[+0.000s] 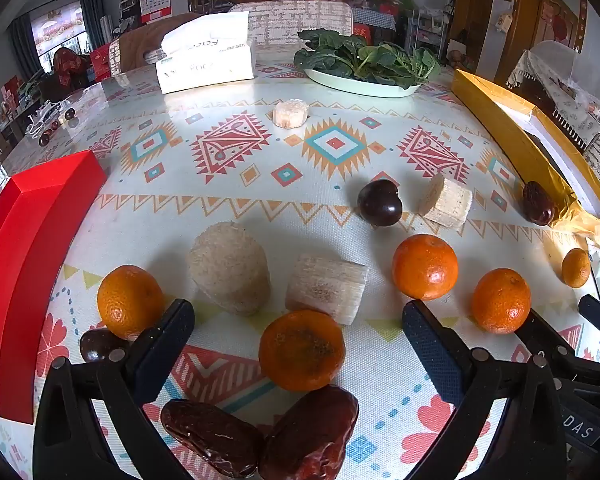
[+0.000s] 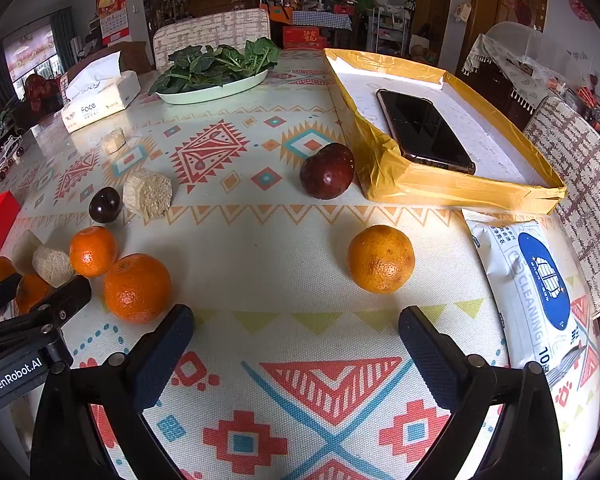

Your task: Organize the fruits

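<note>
left wrist view shows oranges (image 1: 302, 350), dates (image 1: 260, 436) and sugarcane pieces (image 1: 230, 274) lying loose and close together on the patterned cloth (image 1: 260, 216), so a careless reach could likely nudge round fruit rolling. left gripper (image 1: 298, 336) and right gripper (image 2: 296, 334) both gape fully, holding and touching nothing.

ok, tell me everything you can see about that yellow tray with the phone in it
The yellow tray is a shallow rectangular box, its low walls wrapped in glossy, crinkled yellow tape, with a white speckled floor that looks like foam. It sits flat on the patterned tablecloth at the right side of the table. A dark phone lies screen-up inside, against the near-left wall. A dark red fruit sits just outside its near-left corner; whether they touch is unclear.
</note>
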The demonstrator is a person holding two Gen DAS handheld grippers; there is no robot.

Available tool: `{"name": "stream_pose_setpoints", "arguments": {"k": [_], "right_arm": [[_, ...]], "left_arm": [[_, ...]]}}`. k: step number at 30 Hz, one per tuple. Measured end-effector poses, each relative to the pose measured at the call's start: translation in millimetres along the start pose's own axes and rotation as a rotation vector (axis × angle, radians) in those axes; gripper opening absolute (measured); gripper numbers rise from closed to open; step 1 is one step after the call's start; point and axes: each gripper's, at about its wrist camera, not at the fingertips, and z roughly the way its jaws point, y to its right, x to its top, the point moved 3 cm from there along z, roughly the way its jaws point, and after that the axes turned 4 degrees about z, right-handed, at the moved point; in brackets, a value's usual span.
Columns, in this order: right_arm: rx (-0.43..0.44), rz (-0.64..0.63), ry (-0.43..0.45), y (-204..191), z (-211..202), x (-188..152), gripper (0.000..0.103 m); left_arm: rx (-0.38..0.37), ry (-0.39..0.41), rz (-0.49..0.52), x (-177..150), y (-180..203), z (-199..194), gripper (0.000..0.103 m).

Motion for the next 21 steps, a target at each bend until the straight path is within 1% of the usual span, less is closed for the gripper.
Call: {"name": "stream_pose_setpoints", "arguments": {"k": [7, 14, 21], "right_arm": [[0.0, 0.0, 0.0, 0.0, 0.0, 0.0, 0.103], [0.0, 0.0, 0.0, -0.1, 0.0, 0.0, 0.103], [0.0, 0.0, 0.0, 0.1, 0.0, 0.0, 0.103]], "left_arm": [[0.003, 0.0, 0.003, -0.1, 0.1, 0.0, 0.103], [-0.016, 0.0, 0.021, 2.1, 1.2, 1.2, 0.103], [-0.02, 0.002, 0.025, -4.0, 0.8, -2.8, 0.103]]}}
